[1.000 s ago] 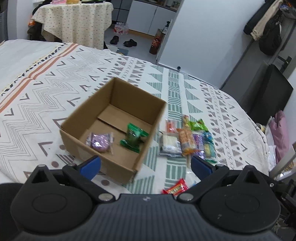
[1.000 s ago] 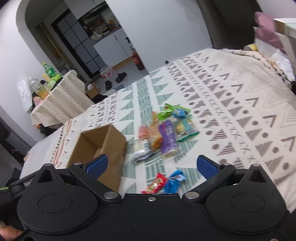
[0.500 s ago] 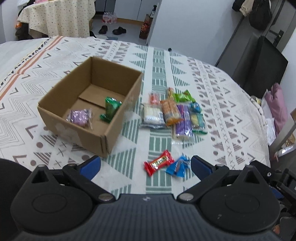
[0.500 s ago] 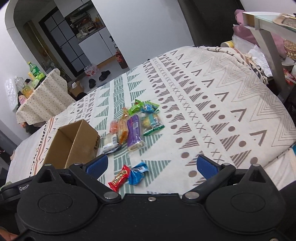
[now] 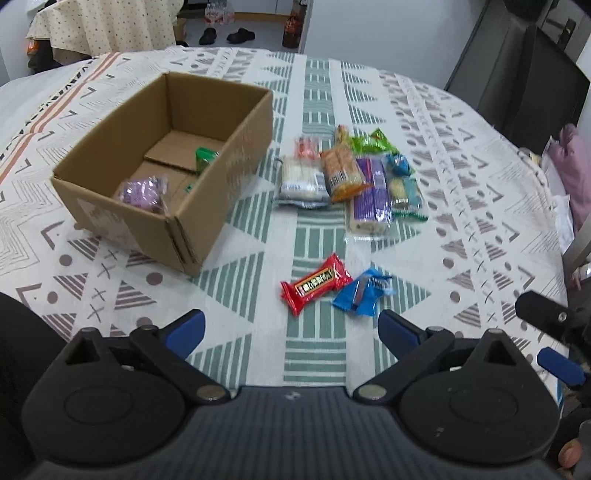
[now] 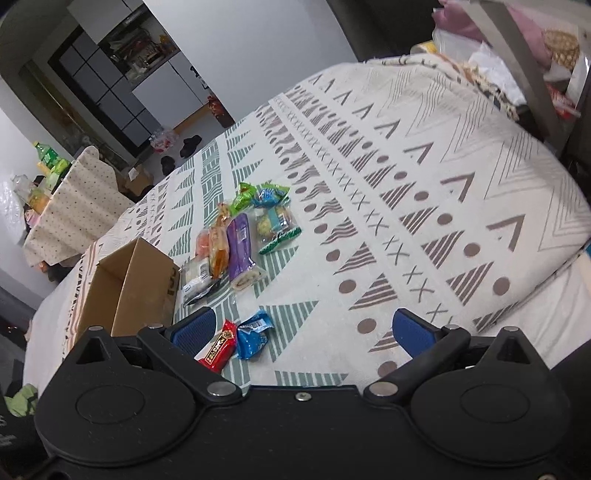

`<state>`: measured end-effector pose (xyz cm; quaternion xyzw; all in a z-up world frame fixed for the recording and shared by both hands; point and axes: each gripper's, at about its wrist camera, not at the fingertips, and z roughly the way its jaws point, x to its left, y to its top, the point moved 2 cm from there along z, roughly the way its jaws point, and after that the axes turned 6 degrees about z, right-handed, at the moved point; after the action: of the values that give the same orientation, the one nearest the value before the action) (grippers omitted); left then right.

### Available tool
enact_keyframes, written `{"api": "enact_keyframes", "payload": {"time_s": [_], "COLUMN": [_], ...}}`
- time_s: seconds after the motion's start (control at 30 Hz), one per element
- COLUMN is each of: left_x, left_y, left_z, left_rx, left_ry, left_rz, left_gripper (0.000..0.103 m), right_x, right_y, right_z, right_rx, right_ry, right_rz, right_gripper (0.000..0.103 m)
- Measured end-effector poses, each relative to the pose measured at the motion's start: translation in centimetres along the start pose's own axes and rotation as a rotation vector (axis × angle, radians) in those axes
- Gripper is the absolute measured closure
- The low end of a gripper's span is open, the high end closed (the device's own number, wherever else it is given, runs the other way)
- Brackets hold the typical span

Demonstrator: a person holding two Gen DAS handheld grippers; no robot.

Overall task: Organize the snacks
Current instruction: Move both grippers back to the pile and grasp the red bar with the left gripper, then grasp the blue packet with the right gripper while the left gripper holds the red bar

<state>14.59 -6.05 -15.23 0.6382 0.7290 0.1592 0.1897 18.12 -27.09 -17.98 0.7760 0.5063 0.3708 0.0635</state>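
Note:
An open cardboard box [image 5: 236,122] [image 6: 147,280] sits on the patterned bedspread and holds a purple snack [image 5: 142,190] and a green snack [image 5: 205,157]. Right of it lies a cluster of wrapped snacks [image 5: 351,173] [image 6: 243,236]. Nearer lie a red bar [image 5: 316,282] [image 6: 219,347] and a blue packet [image 5: 364,291] [image 6: 253,334]. My left gripper [image 5: 291,328] is open and empty, just short of the red bar. My right gripper [image 6: 303,330] is open and empty; the red bar and blue packet lie by its left finger [image 6: 194,328].
The bedspread [image 5: 461,155] falls away at the right, beside a black screen [image 5: 535,99] and pink bags [image 5: 570,166]. A cloth-covered table [image 6: 70,210] with bottles stands beyond the bed. Shoes [image 5: 225,35] lie on the floor.
Both grippers have pulled back from the box and cluster. The red bar and blue packet have come into full view just ahead of the fingers. Both grippers stay open.

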Motion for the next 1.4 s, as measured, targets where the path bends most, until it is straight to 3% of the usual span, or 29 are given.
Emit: {"api": "enact_keyframes", "payload": {"time_s": [0.13, 0.23, 0.5, 0.7, 1.03, 1.13, 1.2, 1.4], "left_x": [-0.4, -0.5, -0.3, -0.1, -0.9, -0.6, -0.2, 0.7], "left_y": [-0.2, 0.0, 1.1, 1.6, 2.3, 2.3, 2.3, 2.5], "left_z": [1.6, 2.7, 5.7, 7.8, 10.7, 10.7, 10.6, 9.9], "left_rx": [0.019, 0.017, 0.019, 0.048, 0.073, 0.061, 0.062, 0.061], "left_ry": [-0.008, -0.012, -0.02, 0.014, 0.028, 0.032, 0.016, -0.027], "left_rz": [-0.009, -0.026, -0.022, 0.012, 0.098, 0.085, 0.074, 0.027], "left_gripper": [0.003, 0.004, 0.028, 0.034, 0.035, 0.055, 0.082, 0.084], "right_x": [-0.7, -0.9, -0.7, 0.0, 0.0, 0.4, 0.8, 2.0], "right_y": [0.2, 0.2, -0.3, -0.8, -0.7, -0.8, -1.0, -1.6], "right_z": [1.2, 2.4, 6.2, 9.0, 11.0, 11.5, 11.9, 13.2], "right_rx": [0.034, 0.074, 0.193, 0.255, 0.265, 0.275, 0.284, 0.292], "right_ry": [0.016, 0.04, 0.114, 0.109, 0.096, 0.105, 0.104, 0.106], "right_rz": [0.057, 0.102, 0.2, 0.227, 0.272, 0.267, 0.265, 0.252], "right_gripper": [0.003, 0.01, 0.035, 0.049, 0.052, 0.053, 0.054, 0.056]}}
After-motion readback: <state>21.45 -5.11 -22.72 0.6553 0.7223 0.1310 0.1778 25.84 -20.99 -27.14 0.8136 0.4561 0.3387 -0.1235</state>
